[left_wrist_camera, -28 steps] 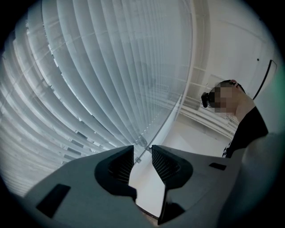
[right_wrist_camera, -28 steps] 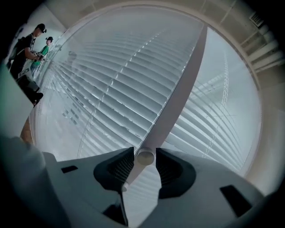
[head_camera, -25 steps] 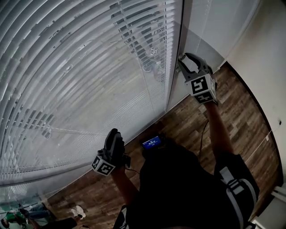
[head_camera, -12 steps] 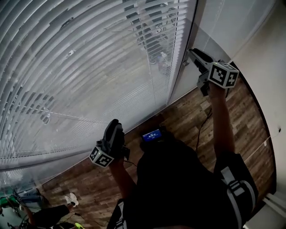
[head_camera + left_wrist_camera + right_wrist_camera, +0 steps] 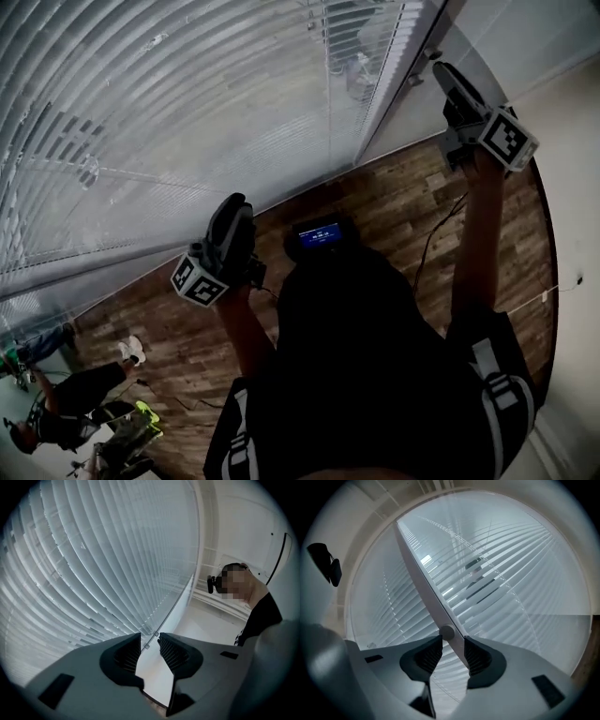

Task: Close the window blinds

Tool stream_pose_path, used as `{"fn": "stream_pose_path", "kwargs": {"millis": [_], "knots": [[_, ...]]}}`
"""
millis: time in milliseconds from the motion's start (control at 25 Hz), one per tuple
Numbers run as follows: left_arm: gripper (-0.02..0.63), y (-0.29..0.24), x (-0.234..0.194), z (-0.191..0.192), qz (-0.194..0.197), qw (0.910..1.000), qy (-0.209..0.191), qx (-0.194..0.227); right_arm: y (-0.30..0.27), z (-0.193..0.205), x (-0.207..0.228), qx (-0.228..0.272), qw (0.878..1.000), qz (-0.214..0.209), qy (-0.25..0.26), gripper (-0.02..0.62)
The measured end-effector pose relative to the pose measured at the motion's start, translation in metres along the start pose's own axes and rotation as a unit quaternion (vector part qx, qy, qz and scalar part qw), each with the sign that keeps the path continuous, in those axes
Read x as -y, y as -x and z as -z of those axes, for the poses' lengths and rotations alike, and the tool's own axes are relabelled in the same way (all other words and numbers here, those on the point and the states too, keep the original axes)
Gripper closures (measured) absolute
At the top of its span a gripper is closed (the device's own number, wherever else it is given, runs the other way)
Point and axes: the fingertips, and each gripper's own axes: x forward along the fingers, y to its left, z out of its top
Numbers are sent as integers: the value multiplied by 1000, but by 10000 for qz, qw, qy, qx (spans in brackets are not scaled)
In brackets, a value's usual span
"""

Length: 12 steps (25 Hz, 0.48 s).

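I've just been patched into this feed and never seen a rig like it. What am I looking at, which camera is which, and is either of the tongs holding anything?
No robot here: a person wears a head camera and holds a tool with tongs in each hand. The head view looks steeply down at the white blinds, the wooden floor, the left tongs and the right tongs. The other two pictures come from cameras riding on each tool, looking along its tongs. The left tongs stand apart; a thin cord runs through the gap, unclamped. The right tongs have just been closing; a white bar with a round knob stands between them, but the pads don't seem to press it.
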Motion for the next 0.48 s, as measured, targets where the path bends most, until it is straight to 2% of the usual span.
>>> {"fn": "stream_pose_path", "kwargs": {"millis": [120, 320, 480], "knots": [[468, 8, 4, 9, -278, 9996, 32, -41, 13, 14, 9, -7, 9999, -26, -121, 465], [469, 23, 20, 39, -631, 9979, 88, -118, 34, 60, 7, -83, 9977, -555, -383, 465], [469, 33, 25, 55, -743, 9969, 219, -131, 47, 116, 1, -264, 9899, -877, -1084, 465]]}}
